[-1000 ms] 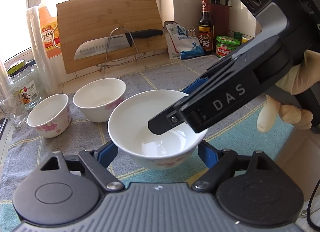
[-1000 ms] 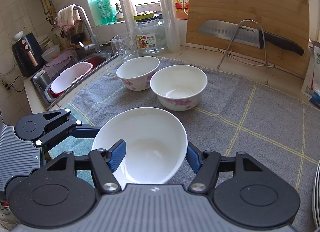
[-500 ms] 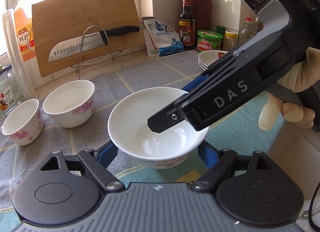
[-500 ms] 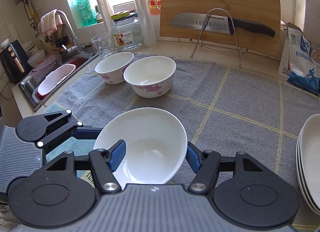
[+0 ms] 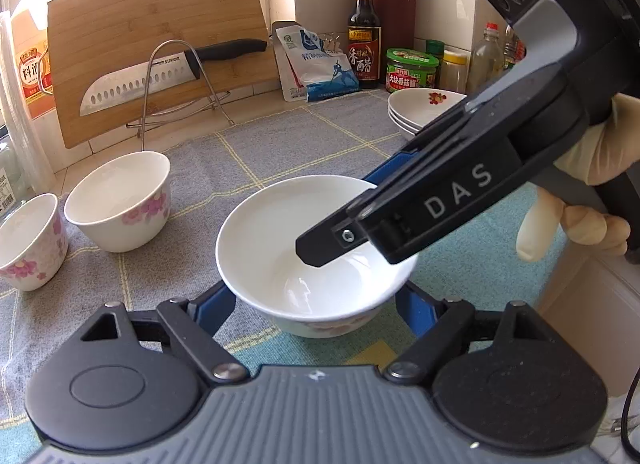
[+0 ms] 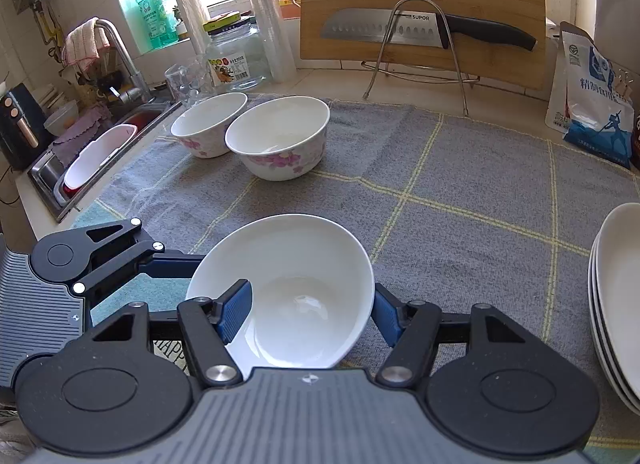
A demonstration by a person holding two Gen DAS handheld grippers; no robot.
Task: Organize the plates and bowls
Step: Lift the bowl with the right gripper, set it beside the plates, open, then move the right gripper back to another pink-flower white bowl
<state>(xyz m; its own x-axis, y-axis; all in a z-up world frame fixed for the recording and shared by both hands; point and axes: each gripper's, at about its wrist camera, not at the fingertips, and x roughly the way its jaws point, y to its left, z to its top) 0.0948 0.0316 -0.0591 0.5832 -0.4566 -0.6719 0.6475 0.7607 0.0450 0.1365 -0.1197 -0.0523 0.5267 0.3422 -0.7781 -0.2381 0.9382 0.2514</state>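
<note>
We've got the bowl (image 6: pixel 296 296) pinched in both grippers' jaws, and the other two bowls (image 6: pixel 280 135) sit ahead-left on the bench.

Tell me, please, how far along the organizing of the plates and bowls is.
Done: the plates lie in one stack. In hand: the left gripper and right gripper both grip one white bowl. Left: two flowered bowls stand side by side on the grey mat, not nested.
</note>
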